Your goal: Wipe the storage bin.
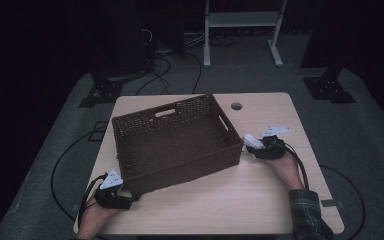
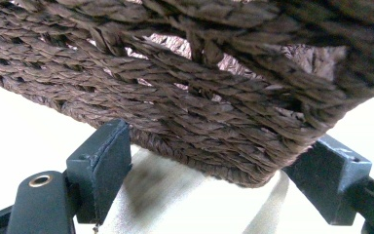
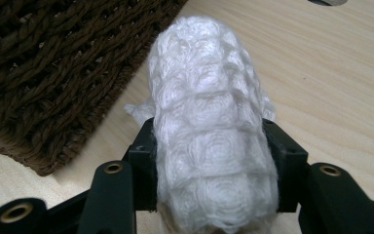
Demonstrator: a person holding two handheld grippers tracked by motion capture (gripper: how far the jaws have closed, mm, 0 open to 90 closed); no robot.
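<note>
A brown woven basket (image 1: 190, 167) sits askew on the wooden table (image 1: 230, 210). My left gripper (image 1: 129, 198) is at the basket's near left corner. In the left gripper view that corner (image 2: 199, 102) lies between the jaws, with both pads touching the weave, and it hangs slightly above the tabletop. My right gripper (image 1: 256, 148) is just off the basket's right side, shut on a white knitted roll (image 1: 251, 140). In the right gripper view the roll (image 3: 204, 97) bulges out between the pads, and the basket's wall (image 3: 53, 73) is at the left.
A round cable hole (image 1: 236, 106) lies in the table behind the basket's far right corner. Bare tabletop stretches in front of the basket and to its right. Beyond the table, cables and a white frame (image 1: 242, 20) stand on the dark floor.
</note>
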